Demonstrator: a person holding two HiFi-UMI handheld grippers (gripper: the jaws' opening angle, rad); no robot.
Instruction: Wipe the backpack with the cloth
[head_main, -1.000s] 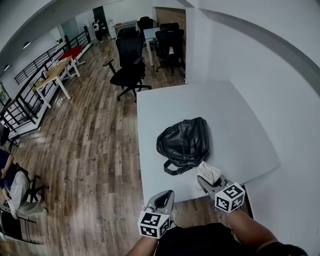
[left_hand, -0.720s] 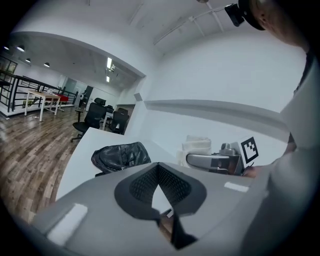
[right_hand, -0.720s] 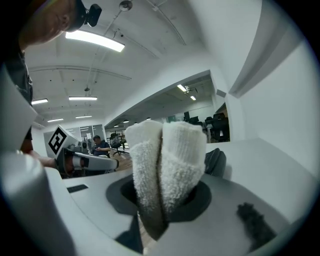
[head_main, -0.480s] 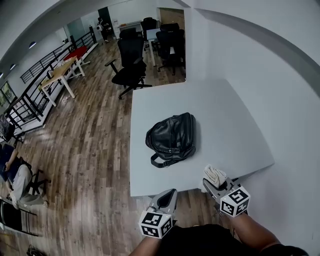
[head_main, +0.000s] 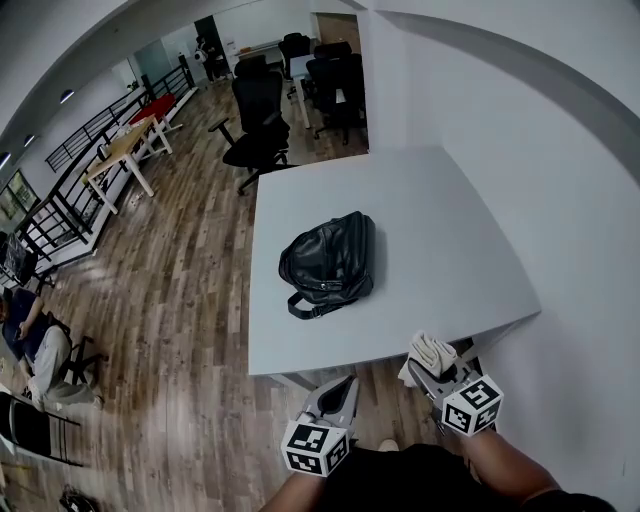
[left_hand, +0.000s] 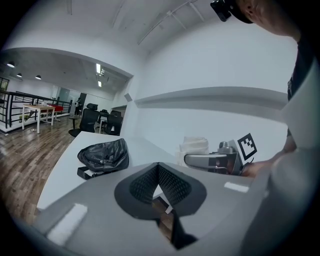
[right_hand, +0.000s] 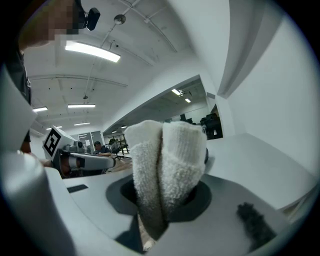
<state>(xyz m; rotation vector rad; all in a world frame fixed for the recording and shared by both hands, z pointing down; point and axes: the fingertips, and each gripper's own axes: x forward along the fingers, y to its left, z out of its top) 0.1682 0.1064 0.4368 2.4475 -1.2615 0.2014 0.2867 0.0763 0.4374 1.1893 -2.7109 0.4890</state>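
Backpack: A black backpack (head_main: 328, 262) lay flat on a white table (head_main: 440, 230), in the table's left half and about midway between its near and far edges. Its strap (head_main: 305, 308) trailed toward the near left. Lying flat, it offered a broad upper face for wiping.

Cloth: A white cloth (head_main: 432, 352) stood up out of the right gripper, folded double so that two thick lobes projected past the tips. A pad folded this way probably gave a firm wiping face.

Right gripper: The right gripper (head_main: 425, 370) had its jaws clamped on the lower part of the cloth. It was held at the near right, just off the table's near edge and well apart from the backpack.

Left gripper: The left gripper (head_main: 338, 392) had its jaws pressed together with nothing between them. It was held low, to the left of the right gripper and short of the table. It appeared idle, perhaps kept free to steady the bag.

Stage: Judged as approach, since the cloth was not touching the backpack and wiping had not begun.

Next move: The cloth would need carrying farther in and leftward over the near edge, then lowering onto the bag's upper face.

Risk: A soft bag on a smooth tabletop might slide under the push, and the loose strap might drag.

Surroundings: A wooden floor (head_main: 170, 300) lay to the left, office chairs (head_main: 255, 125) stood beyond the far edge, and a white wall (head_main: 520, 150) stood to the right.
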